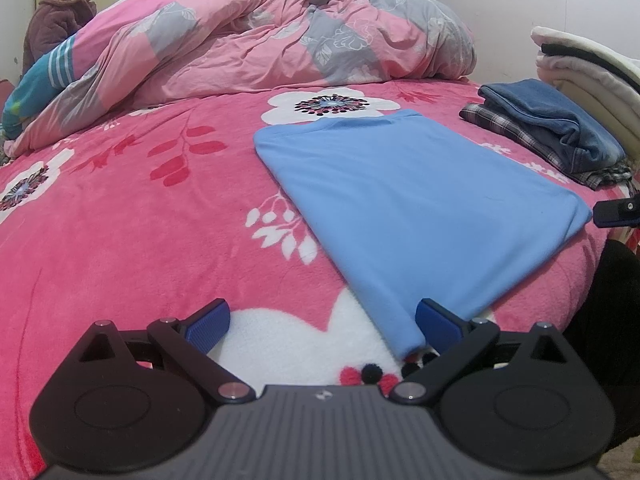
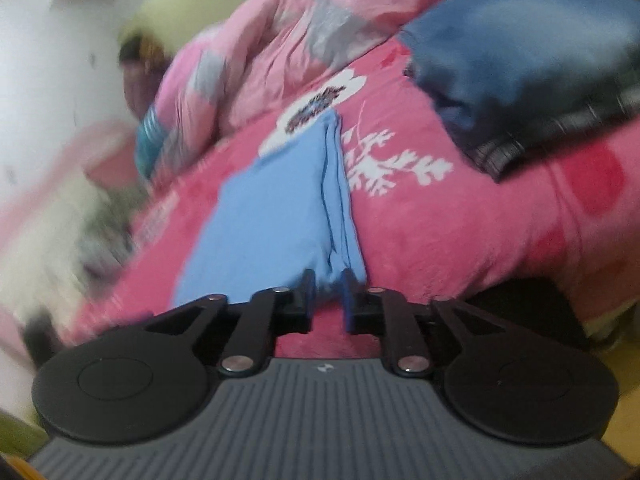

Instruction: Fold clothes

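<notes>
A light blue folded garment lies flat on the pink flowered bed. My left gripper is open wide at the bed's near edge. The garment's near corner lies just inside its right finger, and the pads do not press it. In the blurred right wrist view the same garment runs away from my right gripper. Its jaws stand a narrow gap apart, with the cloth's layered corner at the tips and pink bed showing through the gap. A part of the right gripper shows at the garment's right corner.
A pile of folded clothes, a dark blue piece on a plaid one, sits at the right edge of the bed by white folded bedding. A bunched pink and grey quilt covers the far side. A person sits at the far left.
</notes>
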